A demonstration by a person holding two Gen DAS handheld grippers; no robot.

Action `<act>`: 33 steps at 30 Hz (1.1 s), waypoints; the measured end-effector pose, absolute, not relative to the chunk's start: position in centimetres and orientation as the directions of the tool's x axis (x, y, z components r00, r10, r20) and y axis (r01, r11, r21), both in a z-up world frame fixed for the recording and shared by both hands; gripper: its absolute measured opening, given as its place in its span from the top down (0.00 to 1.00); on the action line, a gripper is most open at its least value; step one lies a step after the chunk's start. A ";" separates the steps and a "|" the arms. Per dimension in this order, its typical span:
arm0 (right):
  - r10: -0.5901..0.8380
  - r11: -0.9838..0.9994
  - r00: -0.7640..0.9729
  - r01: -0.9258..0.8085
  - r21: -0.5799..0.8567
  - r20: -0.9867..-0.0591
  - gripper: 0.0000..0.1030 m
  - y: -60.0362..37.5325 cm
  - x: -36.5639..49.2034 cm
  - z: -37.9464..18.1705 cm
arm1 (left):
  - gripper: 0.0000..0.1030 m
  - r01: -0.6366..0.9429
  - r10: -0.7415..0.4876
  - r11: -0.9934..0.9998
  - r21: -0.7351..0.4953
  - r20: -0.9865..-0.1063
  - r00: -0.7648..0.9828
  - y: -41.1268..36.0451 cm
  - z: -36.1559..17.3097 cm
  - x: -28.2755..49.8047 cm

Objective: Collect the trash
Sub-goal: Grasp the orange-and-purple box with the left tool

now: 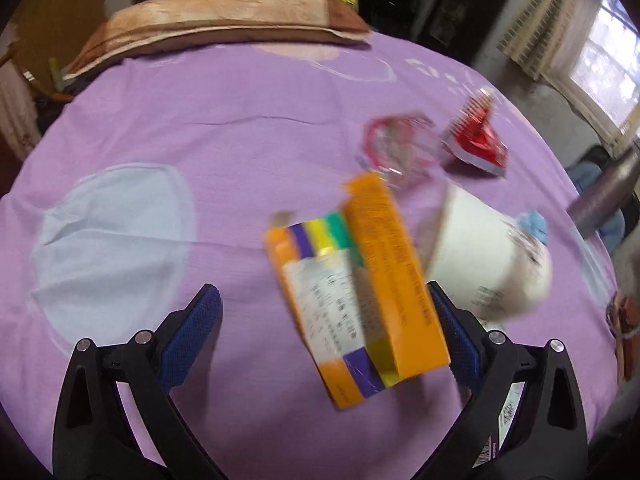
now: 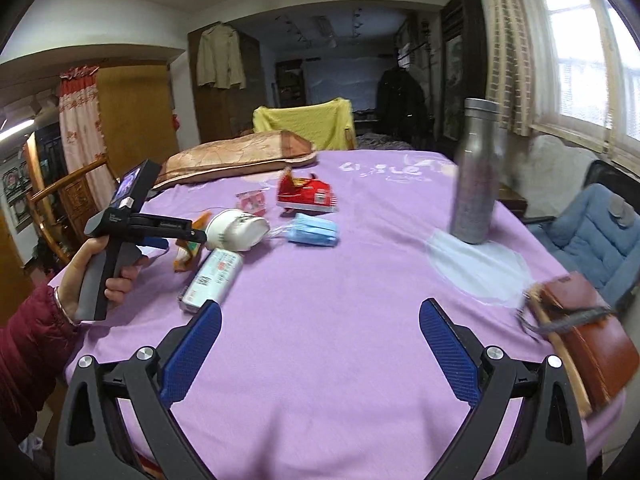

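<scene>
An orange carton (image 1: 360, 280) with purple, yellow and green stripes lies on the purple cloth (image 1: 240, 128), between the fingers of my open left gripper (image 1: 324, 312), close to the right finger. Beside it lie a white paper cup (image 1: 480, 256) on its side, a clear plastic wrapper with red print (image 1: 396, 148), a red snack packet (image 1: 476, 140) and a blue face mask (image 1: 534, 226). In the right wrist view the left gripper (image 2: 184, 236) is over the carton (image 2: 188, 248), next to the cup (image 2: 236, 232), the mask (image 2: 316, 232) and the packet (image 2: 308, 196). My right gripper (image 2: 320, 332) is open and empty over bare cloth.
A steel bottle (image 2: 476, 176) stands at the right of the table. A brown wallet (image 2: 584, 332) lies at the right edge. A small box with a barcode (image 2: 212, 280) lies near the cup. A brown cushion (image 2: 236, 156) lies at the far edge. A blue chair (image 2: 600, 232) stands to the right.
</scene>
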State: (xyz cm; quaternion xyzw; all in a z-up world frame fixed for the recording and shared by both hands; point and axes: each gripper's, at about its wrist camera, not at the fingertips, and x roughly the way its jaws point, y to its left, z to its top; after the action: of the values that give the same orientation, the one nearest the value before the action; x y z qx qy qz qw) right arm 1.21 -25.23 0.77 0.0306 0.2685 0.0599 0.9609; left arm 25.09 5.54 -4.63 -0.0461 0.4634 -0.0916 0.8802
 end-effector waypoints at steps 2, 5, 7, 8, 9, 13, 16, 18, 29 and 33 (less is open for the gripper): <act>0.160 0.987 0.838 -0.132 0.091 -0.522 0.06 -24.2 2.8 0.7 | 0.06 0.077 -0.212 0.976 -0.205 -0.798 0.565 7.7 -4.6 25.1; 0.195 0.981 0.824 -0.173 0.092 -0.532 0.06 -22.5 5.1 0.6 | 0.06 0.070 -0.278 0.955 -0.288 -0.792 0.544 9.2 -4.9 25.1; 0.212 0.977 0.815 -0.189 0.100 -0.540 0.06 -21.7 6.3 0.3 | 0.06 0.082 -0.287 0.954 -0.290 -0.790 0.541 9.0 -4.8 25.1; 0.222 0.975 0.809 -0.194 0.109 -0.545 0.06 -21.3 6.9 0.2 | 0.06 0.102 -0.287 0.955 -0.278 -0.789 0.543 8.6 -4.7 25.0; 0.231 0.973 0.803 -0.198 0.120 -0.549 0.05 -21.1 7.4 0.0 | 0.06 0.117 -0.286 0.957 -0.267 -0.788 0.546 8.2 -4.6 24.9; 0.242 0.970 0.790 -0.202 0.134 -0.564 0.05 -20.6 8.3 -0.8 | 0.06 0.202 -0.297 0.954 -0.222 -0.800 0.521 5.9 -5.0 25.2; 0.247 0.969 0.776 -0.204 0.140 -0.580 0.05 -20.4 8.7 -1.5 | 0.06 0.218 -0.274 0.958 -0.184 -0.807 0.523 5.0 -5.4 25.4; 0.250 0.968 0.772 -0.203 0.147 -0.584 0.05 -20.5 9.0 -1.9 | 0.06 0.226 -0.259 0.961 -0.160 -0.809 0.527 4.6 -5.6 25.4; 0.320 0.940 0.717 -0.158 0.304 -0.619 0.05 -22.5 10.4 -3.6 | 0.07 0.270 -0.271 0.952 -0.144 -0.806 0.527 3.7 -5.7 24.6; 0.327 0.938 0.709 -0.163 0.306 -0.625 0.05 -22.3 10.4 -3.7 | 0.20 0.298 -0.359 0.926 -0.232 -0.785 0.505 4.0 -5.3 24.5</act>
State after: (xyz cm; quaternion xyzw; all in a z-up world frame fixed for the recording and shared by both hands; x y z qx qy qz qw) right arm 10.43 -22.33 -3.72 0.1148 0.3573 0.1336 0.9172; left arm 24.47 3.99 -5.26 -0.0335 0.4599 -0.1895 0.8669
